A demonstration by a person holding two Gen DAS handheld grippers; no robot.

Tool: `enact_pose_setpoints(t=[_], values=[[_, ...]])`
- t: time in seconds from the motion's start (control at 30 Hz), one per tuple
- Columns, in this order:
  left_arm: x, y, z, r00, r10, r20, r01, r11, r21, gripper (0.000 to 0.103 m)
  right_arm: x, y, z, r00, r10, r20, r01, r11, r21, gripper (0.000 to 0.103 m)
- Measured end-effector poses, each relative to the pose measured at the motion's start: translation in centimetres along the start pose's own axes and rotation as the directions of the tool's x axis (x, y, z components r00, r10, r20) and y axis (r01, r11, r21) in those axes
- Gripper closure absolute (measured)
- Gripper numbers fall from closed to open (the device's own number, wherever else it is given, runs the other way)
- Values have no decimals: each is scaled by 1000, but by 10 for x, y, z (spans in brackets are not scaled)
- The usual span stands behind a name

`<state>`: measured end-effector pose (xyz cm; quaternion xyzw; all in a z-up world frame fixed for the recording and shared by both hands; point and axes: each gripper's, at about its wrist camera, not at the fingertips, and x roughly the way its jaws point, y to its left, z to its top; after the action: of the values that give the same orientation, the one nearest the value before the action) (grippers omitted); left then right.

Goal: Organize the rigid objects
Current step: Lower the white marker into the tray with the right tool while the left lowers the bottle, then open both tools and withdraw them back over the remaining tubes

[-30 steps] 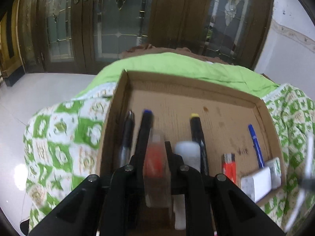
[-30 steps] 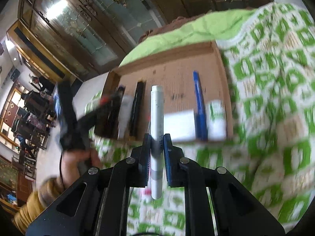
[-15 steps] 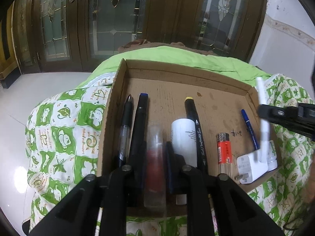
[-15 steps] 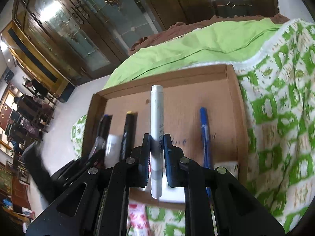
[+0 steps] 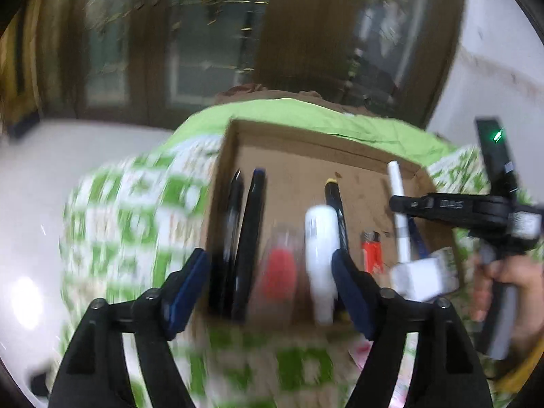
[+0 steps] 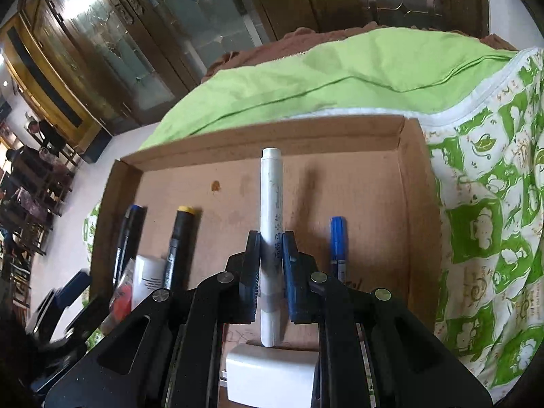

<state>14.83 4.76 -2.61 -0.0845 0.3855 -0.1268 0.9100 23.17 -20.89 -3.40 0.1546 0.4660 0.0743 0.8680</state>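
A shallow cardboard tray (image 6: 413, 204) lies on a green patterned cloth. My right gripper (image 6: 271, 255) is shut on a white marker (image 6: 271, 197) and holds it above the tray floor, between a yellow-capped black marker (image 6: 176, 241) and a blue pen (image 6: 338, 241). My left gripper (image 5: 268, 272) is open and empty at the tray's near edge (image 5: 217, 183). A clear tube with red inside (image 5: 280, 268) lies in the tray between its fingers, beside a white bottle (image 5: 321, 238) and two black pens (image 5: 251, 224). The right gripper and its white marker (image 5: 397, 204) also show in the blurred left wrist view.
A red lighter (image 5: 372, 255) and a white charger block (image 6: 272, 374) lie in the tray. A plain green cloth (image 6: 323, 78) covers the far side. Dark wooden glass doors (image 6: 153, 34) stand behind. A white tiled floor (image 5: 40, 176) lies left.
My left gripper opened, let go of the clear red tube in the tray and pulled back. My right gripper moved over the tray with the white marker.
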Motion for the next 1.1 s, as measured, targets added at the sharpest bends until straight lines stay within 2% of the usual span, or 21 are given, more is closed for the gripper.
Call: enact_pose_setpoints(t=[0.1,0.2,0.27,0.33,0.47,0.57,0.73,0.9,1.03,1.1], values=[[-17,9,-24,998,-55,-32,51,993,-107,25,0,-1,-4,1000,10,8,-10,1000,13,90],[-30,7,-49,996,-48,-72,42,996,-84,25,-10,-7,-11,999,30,19,-31,998,47,87],[-34,5,-57,995,-26,-94,20,998,-58,25,-23,-15,-18,999,38,36,-41,995,89,70],[-40,7,-59,996,-11,-92,4,998,-67,25,-40,-27,-29,997,52,56,-61,986,155,62],[-48,7,-66,995,-20,-96,11,996,-87,25,-76,-39,-53,993,84,87,-102,967,232,60],[-49,-1,-70,993,-12,-114,6,998,-56,25,-103,-40,-80,991,78,106,-100,970,220,46],[-59,-26,-80,994,-10,-111,15,999,46,25,-118,-34,-115,995,91,50,-99,979,177,46],[-57,-51,-90,990,-21,-136,42,987,153,25,-115,-18,-131,996,90,7,-91,990,106,46],[-50,-61,-95,985,-31,-171,65,978,197,25,-103,2,-138,994,105,-38,-105,994,13,46],[-49,-57,-95,983,-29,-181,64,980,188,25,-91,13,-143,987,136,-91,-139,990,-29,46]])
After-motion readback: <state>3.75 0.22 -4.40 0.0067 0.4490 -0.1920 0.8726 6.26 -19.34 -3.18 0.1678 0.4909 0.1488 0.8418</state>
